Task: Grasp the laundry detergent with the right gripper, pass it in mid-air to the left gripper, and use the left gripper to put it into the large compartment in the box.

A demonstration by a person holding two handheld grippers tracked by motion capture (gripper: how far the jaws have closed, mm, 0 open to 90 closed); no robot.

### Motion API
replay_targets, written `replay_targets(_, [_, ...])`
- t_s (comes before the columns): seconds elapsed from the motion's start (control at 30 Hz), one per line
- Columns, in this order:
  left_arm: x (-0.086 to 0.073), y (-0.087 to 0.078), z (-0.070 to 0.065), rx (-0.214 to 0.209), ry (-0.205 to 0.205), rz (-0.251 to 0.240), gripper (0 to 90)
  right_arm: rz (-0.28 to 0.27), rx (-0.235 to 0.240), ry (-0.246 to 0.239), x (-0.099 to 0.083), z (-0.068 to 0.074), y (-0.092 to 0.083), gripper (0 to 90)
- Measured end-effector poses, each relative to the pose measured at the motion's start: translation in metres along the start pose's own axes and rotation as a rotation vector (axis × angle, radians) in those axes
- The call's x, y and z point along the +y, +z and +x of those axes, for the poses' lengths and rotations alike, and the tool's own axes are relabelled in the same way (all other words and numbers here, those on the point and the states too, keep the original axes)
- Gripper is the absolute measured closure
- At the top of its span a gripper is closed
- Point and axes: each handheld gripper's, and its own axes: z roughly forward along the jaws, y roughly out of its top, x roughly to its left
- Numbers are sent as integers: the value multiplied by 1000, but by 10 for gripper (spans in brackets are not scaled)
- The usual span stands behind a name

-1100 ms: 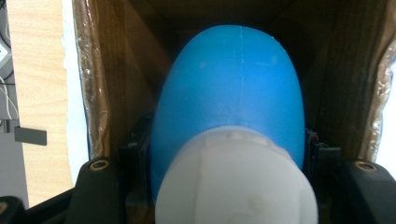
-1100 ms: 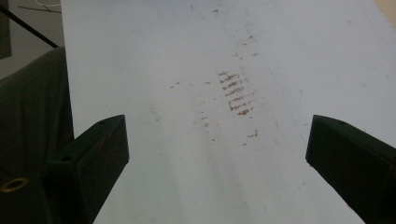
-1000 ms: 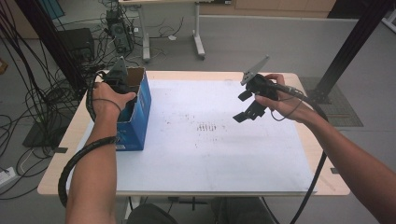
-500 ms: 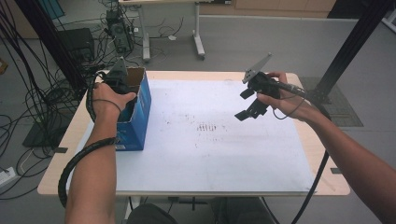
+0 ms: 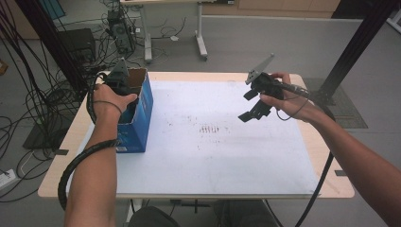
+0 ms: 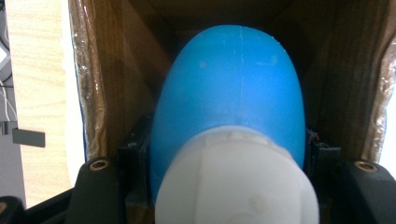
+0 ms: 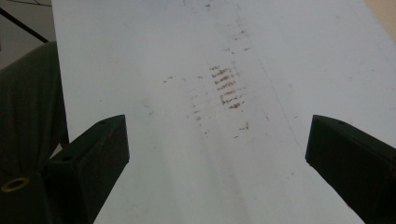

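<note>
bottle (image 6: 229, 107): blue, white cap, between the jaws, inside box (image 5: 139, 111) at bench's left edge
left gripper (image 5: 118, 82): clenched on bottle
right gripper (image 5: 253, 104): released, above bench

Looks like a lab or workshop. Bare grey floor (image 5: 265, 42), thick bundles of black cables (image 5: 28, 71) hanging at the left, electronics gear (image 5: 118, 33) on the floor, plain wooden table (image 5: 326, 142) under a white sheet (image 5: 213, 156).

I see a smooth, matt blue plastic bottle (image 6: 229, 98) with a ribbed white plastic cap (image 6: 236, 179). The brown cardboard box (image 6: 116, 79) around it looks rough, its edges glossy with tape. At centre frame, the matt white table sheet (image 7: 224, 140) carries brownish scuffs.
</note>
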Motion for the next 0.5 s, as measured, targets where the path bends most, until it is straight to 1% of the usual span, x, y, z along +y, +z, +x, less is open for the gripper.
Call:
replay_targets(0.17, [0, 0, -1, 3, 0, 2, 366, -3, -3, 9, -1, -1, -2, 61])
replay_targets(0.5, [0, 0, 0, 1, -2, 2, 365, -1, -5, 5, -1, -1, -2, 62])
